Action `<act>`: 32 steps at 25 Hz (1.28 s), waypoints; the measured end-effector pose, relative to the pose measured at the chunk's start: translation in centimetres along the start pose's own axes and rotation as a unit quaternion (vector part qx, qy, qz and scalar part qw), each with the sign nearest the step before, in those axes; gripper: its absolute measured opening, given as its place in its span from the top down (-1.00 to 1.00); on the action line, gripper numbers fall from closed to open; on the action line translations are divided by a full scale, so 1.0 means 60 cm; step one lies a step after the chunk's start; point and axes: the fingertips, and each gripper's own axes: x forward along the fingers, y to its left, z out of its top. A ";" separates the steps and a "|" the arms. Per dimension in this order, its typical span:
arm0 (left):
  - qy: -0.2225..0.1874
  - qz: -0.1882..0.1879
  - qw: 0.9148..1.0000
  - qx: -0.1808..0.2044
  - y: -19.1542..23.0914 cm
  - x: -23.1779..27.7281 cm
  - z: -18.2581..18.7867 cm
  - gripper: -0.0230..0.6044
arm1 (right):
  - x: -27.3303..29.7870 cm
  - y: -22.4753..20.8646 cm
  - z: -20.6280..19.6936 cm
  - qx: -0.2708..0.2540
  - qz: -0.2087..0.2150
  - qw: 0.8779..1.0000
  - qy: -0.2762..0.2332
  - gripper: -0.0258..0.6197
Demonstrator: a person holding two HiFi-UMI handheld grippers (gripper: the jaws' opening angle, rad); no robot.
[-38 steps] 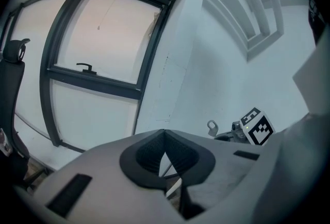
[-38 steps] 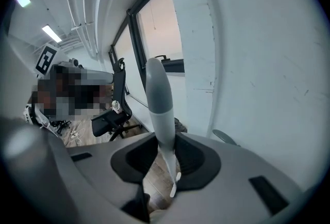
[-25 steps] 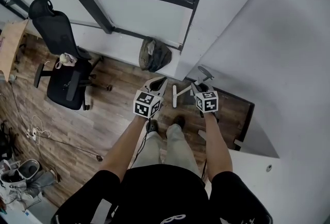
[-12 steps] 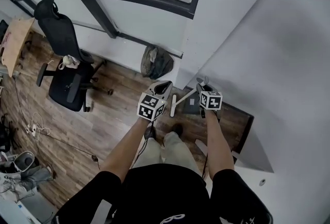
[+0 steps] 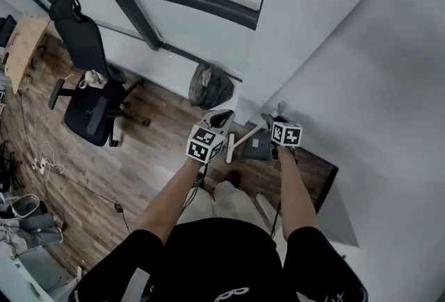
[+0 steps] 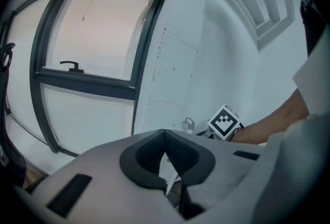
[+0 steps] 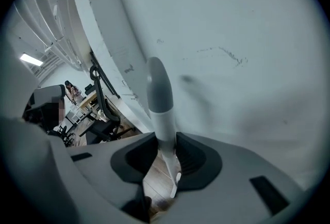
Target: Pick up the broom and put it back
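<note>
Broom (image 7: 159, 99) stands near the white wall (image 5: 334, 50), its pale handle gripped between the pads of the right gripper (image 7: 165, 149) with the grey tip rising above them. Beside it, over the wooden floor (image 5: 139, 154), the left gripper (image 6: 165, 138) has its jaws closed together on nothing.

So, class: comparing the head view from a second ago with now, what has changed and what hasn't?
The person carried the left gripper and right gripper forward, bringing the broom closer to the white wall. Nothing was taken or let go: the right gripper stays shut on the broom, the left gripper stays shut. Office chair and bag are unmoved.
</note>
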 end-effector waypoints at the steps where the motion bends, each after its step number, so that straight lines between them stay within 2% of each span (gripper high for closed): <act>1: 0.001 0.001 1.000 0.000 0.000 0.003 0.000 0.87 | 0.003 -0.003 0.000 0.005 0.003 1.000 0.003 0.56; 11: 0.003 0.006 1.000 -0.009 0.006 0.014 -0.001 0.87 | 0.001 -0.031 -0.003 0.029 -0.014 0.999 0.006 0.54; 26: 0.005 -0.013 1.000 0.002 -0.004 -0.014 -0.004 0.87 | -0.039 -0.049 -0.032 0.059 -0.050 0.997 -0.004 0.53; 32: 0.005 -0.010 1.000 0.001 -0.004 -0.025 -0.012 0.87 | -0.045 -0.049 -0.034 0.034 -0.060 0.998 -0.007 0.57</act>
